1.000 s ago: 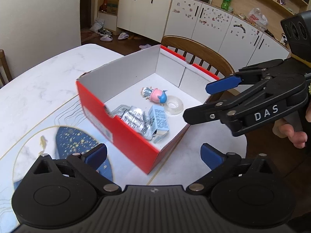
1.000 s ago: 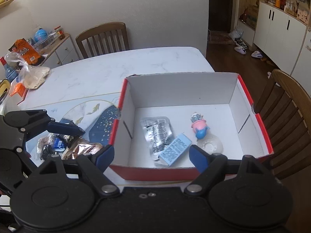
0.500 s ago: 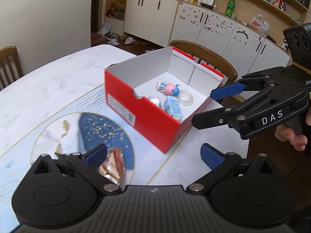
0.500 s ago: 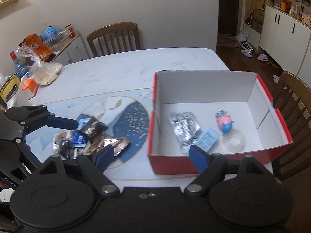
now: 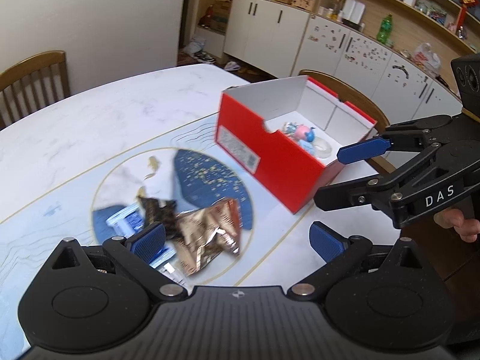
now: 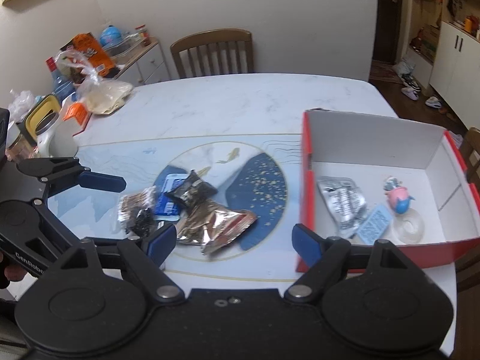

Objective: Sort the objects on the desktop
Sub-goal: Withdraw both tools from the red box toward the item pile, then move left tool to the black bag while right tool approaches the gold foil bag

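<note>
A pile of snack packets lies on the round blue mat: a copper foil packet (image 6: 216, 225) (image 5: 210, 228), a black packet (image 6: 192, 193), a blue packet (image 6: 168, 201) and a silver-black one (image 6: 136, 213). My left gripper (image 5: 237, 240) hovers open just above this pile. My right gripper (image 6: 234, 240) is also open and holds nothing, between the pile and the red shoebox (image 6: 375, 255) (image 5: 270, 156). Inside the box are a silver packet (image 6: 342, 201), a light blue carton (image 6: 375, 223), a pink toy (image 6: 397, 195) and a tape roll (image 6: 408, 226).
A wooden chair (image 6: 213, 51) stands at the table's far side, and another chair (image 5: 345, 87) behind the box. Bags, bottles and a white jug (image 6: 57, 138) crowd the left end. The table edge runs close to the box's right side.
Both views have swung away from the shoebox towards the packet pile, which now lies under the left gripper. Both grippers stayed open, holding nothing.
</note>
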Tool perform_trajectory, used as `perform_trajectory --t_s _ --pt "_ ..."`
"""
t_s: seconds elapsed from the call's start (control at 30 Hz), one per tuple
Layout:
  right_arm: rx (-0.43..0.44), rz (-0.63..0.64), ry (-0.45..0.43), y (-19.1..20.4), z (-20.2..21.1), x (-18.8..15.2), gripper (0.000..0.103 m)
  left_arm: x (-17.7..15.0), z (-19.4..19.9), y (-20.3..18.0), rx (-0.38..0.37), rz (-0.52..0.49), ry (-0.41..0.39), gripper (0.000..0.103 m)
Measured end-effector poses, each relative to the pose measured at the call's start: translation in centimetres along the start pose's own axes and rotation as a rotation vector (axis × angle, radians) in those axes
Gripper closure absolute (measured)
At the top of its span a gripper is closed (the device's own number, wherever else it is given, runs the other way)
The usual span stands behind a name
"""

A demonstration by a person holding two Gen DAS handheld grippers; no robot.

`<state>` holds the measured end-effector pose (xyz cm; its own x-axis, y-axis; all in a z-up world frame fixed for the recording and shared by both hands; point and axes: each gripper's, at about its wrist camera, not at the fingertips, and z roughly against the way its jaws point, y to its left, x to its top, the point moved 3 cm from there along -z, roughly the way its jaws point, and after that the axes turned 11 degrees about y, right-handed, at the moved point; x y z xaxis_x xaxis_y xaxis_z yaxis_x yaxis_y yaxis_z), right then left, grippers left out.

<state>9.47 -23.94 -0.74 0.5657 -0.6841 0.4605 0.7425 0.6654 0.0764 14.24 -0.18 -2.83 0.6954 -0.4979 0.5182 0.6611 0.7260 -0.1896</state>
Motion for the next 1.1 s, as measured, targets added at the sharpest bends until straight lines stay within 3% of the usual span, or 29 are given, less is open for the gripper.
perform_trajectory --t_s 0.4,1.1 --pt "-0.003 0.027 0.037 1.9 -2.4 0.5 0.019 -3.5 0.0 3.7 0.059 0.082 0.014 0.000" --pt "-0.035 -0.024 0.097 2.6 -9.1 1.4 0.019 -5.1 -3.3 7.4 0.137 0.163 0.072 0.001"
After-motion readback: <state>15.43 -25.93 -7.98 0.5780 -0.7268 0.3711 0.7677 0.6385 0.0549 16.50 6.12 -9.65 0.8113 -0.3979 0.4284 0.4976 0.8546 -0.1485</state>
